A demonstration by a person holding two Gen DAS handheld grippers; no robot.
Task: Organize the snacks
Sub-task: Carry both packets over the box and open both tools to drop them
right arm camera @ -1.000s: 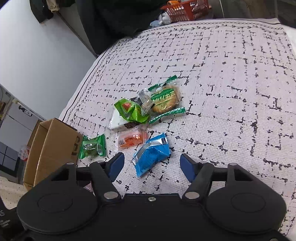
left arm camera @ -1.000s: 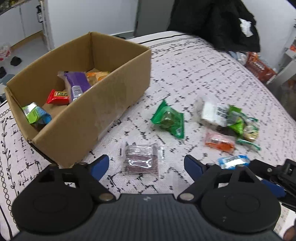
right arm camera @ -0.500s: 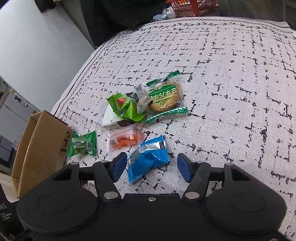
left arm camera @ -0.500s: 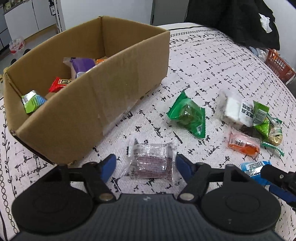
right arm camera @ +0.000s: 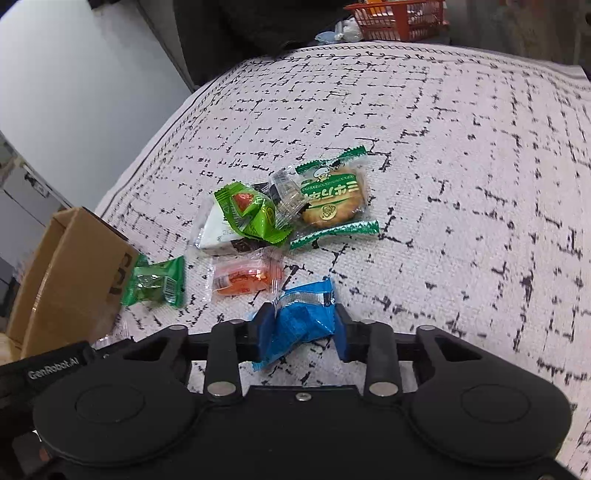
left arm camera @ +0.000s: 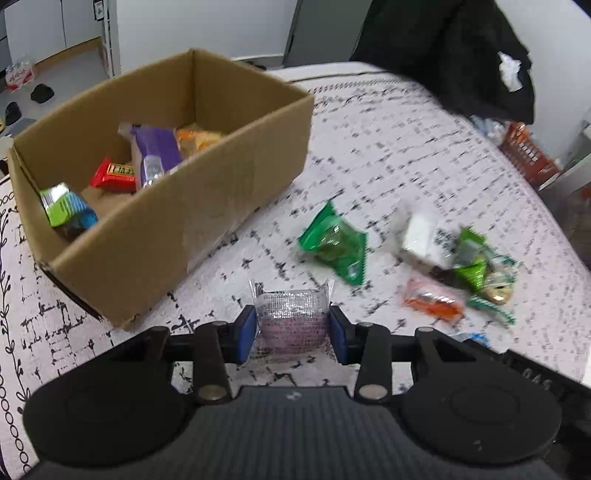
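My left gripper (left arm camera: 292,330) is shut on a clear packet with a purple-brown snack (left arm camera: 291,319), just right of the cardboard box (left arm camera: 155,236). Inside the box lie a purple packet (left arm camera: 155,151), a red one (left arm camera: 114,175) and a green-blue one (left arm camera: 64,206). My right gripper (right arm camera: 300,326) is shut on a blue packet (right arm camera: 303,321) on the patterned cloth. Ahead of it lie an orange packet (right arm camera: 245,278), a dark green packet (right arm camera: 155,284), a bright green packet (right arm camera: 253,212) on a white one (right arm camera: 214,232), and a biscuit pack (right arm camera: 332,199).
An orange basket (right arm camera: 399,18) and dark clothing (left arm camera: 443,48) sit beyond the far edge of the cloth-covered surface (right arm camera: 461,155). The box's corner (right arm camera: 74,266) shows at the left of the right wrist view. The same snack pile (left arm camera: 454,258) lies right of the left gripper.
Both grippers have closed: the left on the purple-brown packet, the right on the blue packet. Each moved forward until its packet lay between the fingers.
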